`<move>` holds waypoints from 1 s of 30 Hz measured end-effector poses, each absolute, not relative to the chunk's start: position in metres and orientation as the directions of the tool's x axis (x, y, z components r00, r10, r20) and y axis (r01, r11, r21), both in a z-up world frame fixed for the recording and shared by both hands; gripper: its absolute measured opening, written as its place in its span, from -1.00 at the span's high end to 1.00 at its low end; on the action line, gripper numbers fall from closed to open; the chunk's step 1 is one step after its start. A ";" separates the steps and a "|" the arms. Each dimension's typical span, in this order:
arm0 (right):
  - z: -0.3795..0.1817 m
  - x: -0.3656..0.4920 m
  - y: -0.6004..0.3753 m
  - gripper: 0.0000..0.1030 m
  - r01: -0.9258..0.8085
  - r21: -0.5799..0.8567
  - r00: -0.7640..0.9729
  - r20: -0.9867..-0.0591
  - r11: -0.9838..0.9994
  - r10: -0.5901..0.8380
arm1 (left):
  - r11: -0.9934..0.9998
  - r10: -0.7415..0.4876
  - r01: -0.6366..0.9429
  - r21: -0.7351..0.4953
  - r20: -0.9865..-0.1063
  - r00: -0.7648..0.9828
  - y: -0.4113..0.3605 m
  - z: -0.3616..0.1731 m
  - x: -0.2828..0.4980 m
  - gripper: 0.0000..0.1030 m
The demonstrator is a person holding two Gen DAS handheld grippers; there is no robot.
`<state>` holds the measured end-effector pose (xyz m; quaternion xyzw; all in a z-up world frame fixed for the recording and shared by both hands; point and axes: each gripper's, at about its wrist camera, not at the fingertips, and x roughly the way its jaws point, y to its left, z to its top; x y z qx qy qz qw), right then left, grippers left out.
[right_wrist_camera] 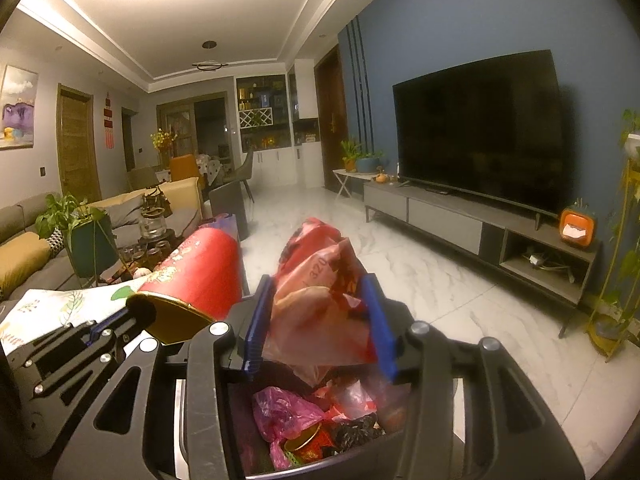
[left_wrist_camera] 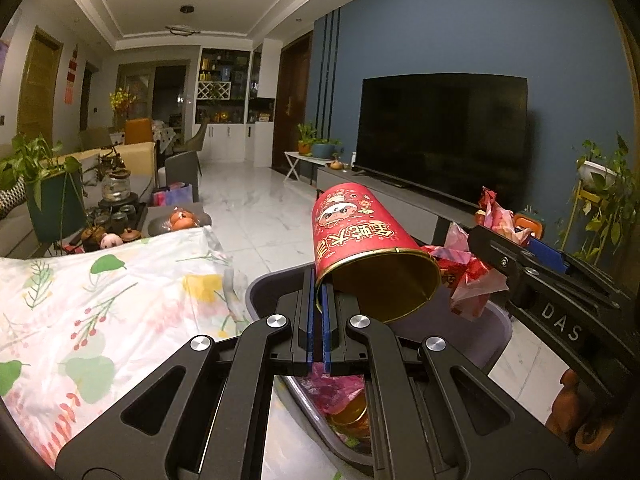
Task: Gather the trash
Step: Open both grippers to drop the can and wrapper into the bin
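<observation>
a living room with a white marbled floor (right_wrist_camera: 400,264) is stretching away under a lit ceiling, a dark television (left_wrist_camera: 440,136) is hanging against a blue wall above a grey media console (right_wrist_camera: 460,228), and a sofa (right_wrist_camera: 24,256) with potted plants is sitting along the left side. a surface covered by a floral cloth (left_wrist_camera: 100,300) is filling the lower left of the left wrist view.

a grey trash bin (left_wrist_camera: 264,288) is standing on the floor just beside the right edge of that surface, under both tools. inside it, pink and red plastic wrappers (right_wrist_camera: 280,412) and a gold-rimmed lid are lying in a heap.

the left tool (left_wrist_camera: 319,312) is pinching the rim of a red cylindrical can (left_wrist_camera: 360,240) between its blue pads, nearly pressed together on the thin wall. the can is tilting over the bin, its gold-lined open mouth facing down toward the camera and its closed printed end pointing up and away.

the right tool (right_wrist_camera: 320,312) is gripping a crumpled red and pink plastic bag (right_wrist_camera: 320,280), its blue fingers (right_wrist_camera: 256,320) spread only as wide as the bunched plastic. the bag is hanging above the bin's open top, just right of the can, and the two tools are sitting close beside each other over the bin.
</observation>
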<state>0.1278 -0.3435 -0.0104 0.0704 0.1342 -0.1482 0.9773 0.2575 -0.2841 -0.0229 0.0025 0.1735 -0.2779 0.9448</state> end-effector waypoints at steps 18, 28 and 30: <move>-0.006 0.112 -0.348 -0.54 0.355 0.157 0.914 -0.263 0.922 -0.308 | 0.854 -0.510 0.509 -0.108 -0.364 0.779 -0.268 -0.044 0.272 -0.15; -0.017 0.091 -0.290 -0.91 0.349 0.066 0.892 -0.328 0.935 -0.309 | 0.935 -0.327 0.354 0.021 -0.332 0.885 -0.203 -0.040 0.219 -0.90; -0.018 0.086 -0.276 -0.91 0.328 0.060 0.895 -0.339 0.943 -0.290 | 0.941 -0.307 0.337 0.034 -0.335 0.891 -0.192 -0.041 0.205 -0.90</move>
